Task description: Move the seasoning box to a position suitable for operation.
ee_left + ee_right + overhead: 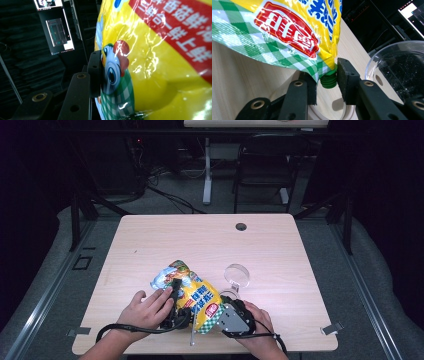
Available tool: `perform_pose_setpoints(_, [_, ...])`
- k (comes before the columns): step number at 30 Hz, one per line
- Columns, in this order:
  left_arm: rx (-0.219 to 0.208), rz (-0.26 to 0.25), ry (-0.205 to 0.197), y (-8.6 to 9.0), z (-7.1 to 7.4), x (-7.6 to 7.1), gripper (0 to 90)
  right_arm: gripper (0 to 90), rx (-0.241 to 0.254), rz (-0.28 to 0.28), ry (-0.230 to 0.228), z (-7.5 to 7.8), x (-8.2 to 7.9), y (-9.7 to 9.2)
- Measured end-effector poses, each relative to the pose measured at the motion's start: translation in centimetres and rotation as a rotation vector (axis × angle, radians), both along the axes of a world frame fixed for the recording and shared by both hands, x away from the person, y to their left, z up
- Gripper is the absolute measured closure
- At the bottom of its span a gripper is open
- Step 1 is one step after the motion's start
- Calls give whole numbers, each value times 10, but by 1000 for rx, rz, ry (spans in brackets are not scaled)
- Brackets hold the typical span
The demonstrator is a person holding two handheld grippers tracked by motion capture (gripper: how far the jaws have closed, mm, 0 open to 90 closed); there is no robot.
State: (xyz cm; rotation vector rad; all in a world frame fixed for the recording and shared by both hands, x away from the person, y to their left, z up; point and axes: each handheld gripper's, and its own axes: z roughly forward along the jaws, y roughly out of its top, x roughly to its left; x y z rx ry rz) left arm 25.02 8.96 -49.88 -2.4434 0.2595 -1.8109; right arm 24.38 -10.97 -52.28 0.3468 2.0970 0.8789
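Observation:
A yellow snack pouch with green checks and a red label lies tilted over the table's front middle. My left gripper is shut on its body; in the left gripper view one black pad presses the pouch by the printed cartoon eye, and the other jaw is hidden behind it. My right gripper comes in from the right at the pouch's lower corner. In the right gripper view its jaws close around the green ribbed cap under the pouch.
A clear glass bowl stands just right of the pouch and appears close by in the right gripper view. A thin metal stick lies near the front edge. The wooden table has a cable hole at the back; a chair stands beyond.

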Motion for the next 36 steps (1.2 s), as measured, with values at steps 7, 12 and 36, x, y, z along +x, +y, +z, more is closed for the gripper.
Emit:
perform_pose_setpoints(7, [29,2,-7,-2,2,-1,685,707,-2,-2,-3,0,0,0])
perform_pose_setpoints(12, [42,5,-11,-4,4,-2,685,708,0,-1,-4,0,-1,0])
perform_pose_setpoints(36, [112,8,-6,-11,13,-1,689,706,2,-4,-5,-1,0,0])
